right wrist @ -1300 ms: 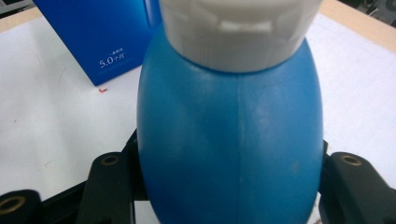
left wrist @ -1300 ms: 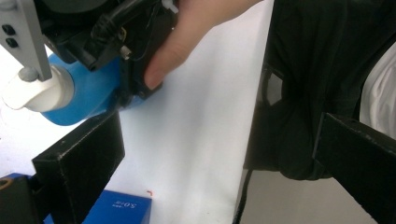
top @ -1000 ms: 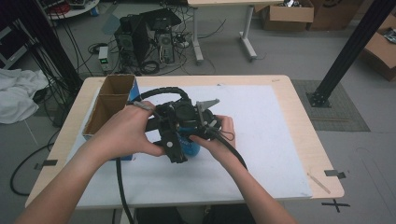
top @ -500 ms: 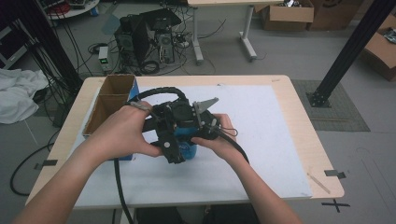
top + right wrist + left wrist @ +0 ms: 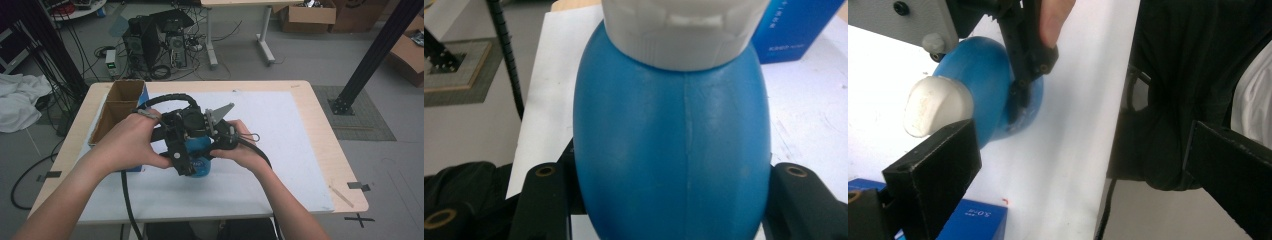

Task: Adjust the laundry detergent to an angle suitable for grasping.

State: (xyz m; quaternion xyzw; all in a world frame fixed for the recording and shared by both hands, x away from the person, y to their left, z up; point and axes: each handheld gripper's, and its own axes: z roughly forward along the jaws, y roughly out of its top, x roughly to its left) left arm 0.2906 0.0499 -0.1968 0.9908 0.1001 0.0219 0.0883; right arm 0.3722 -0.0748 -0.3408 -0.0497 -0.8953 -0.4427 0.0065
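A blue bottle (image 5: 201, 156) with a white cap (image 5: 937, 106) is held over the white mat (image 5: 285, 130) at the table's middle. In the right gripper view the bottle (image 5: 674, 145) sits squeezed between both black jaws, cap (image 5: 684, 30) pointing away; my right gripper (image 5: 670, 200) is shut on its body. My left gripper (image 5: 1078, 145) stands open with its jaws wide apart. The cap lies just beyond its left jaw, not pressed by either jaw. In the high view both hands hold the grippers close together, the left gripper (image 5: 179, 150) crowding the right gripper (image 5: 212, 145) around the bottle.
A brown cardboard box (image 5: 117, 107) stands at the table's left edge, with a dark blue carton (image 5: 973, 225) beside it near the bottle. The person's dark clothing (image 5: 1178, 75) hangs past the table's near edge. Cables trail from both grippers.
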